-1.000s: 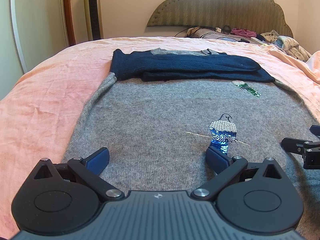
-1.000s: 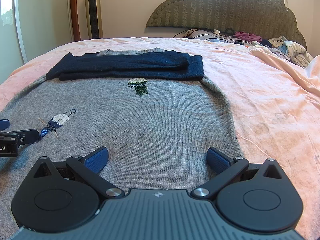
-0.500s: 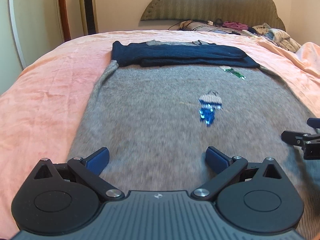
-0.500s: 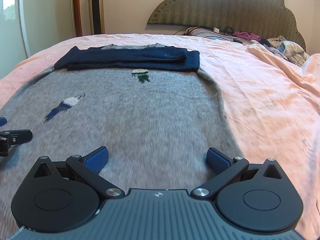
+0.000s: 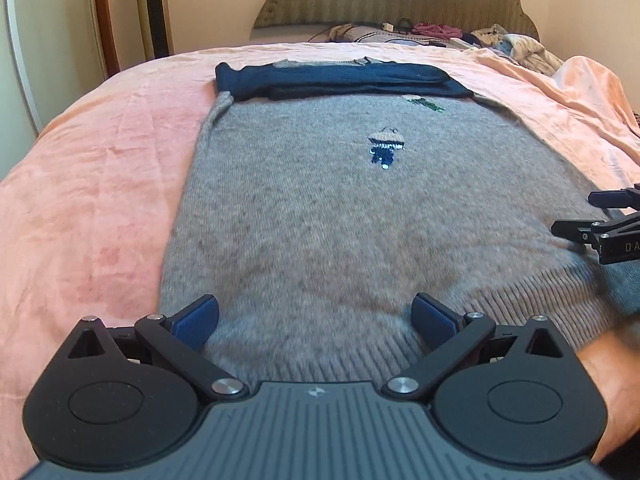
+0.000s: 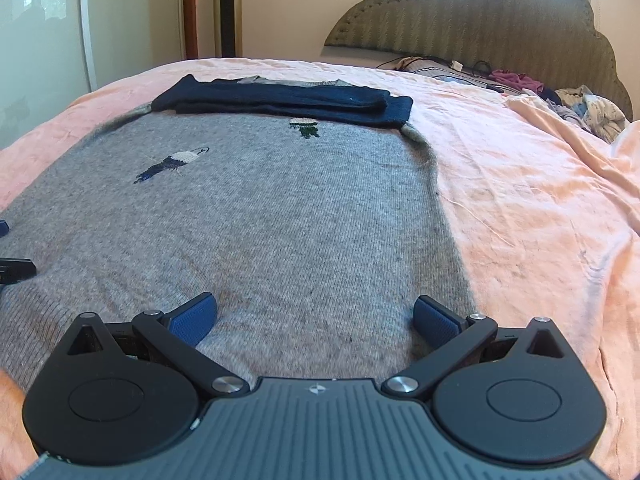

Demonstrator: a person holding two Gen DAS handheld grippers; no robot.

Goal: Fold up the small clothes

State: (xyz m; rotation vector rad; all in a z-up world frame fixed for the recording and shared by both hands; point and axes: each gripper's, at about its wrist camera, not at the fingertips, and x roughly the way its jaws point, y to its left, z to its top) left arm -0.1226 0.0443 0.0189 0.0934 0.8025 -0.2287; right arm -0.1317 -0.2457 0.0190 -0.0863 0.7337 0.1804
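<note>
Bedroom; bed (image 5: 100, 184) covered with a peach sheet, padded headboard (image 6: 480, 24) at the far end. Left tongs (image 5: 315, 316) released, blue pads spread wide over the ribbed hem of the grey sweater (image 5: 340, 208). Right tongs (image 6: 316, 318) likewise released, spread above the sweater's hem near its right edge. Sweater lies flat on the bed, navy sleeves (image 6: 288, 100) folded across its top. Sequin bird (image 5: 385, 147) mid-chest. Loose clothes (image 6: 592, 108) by the headboard.
</note>
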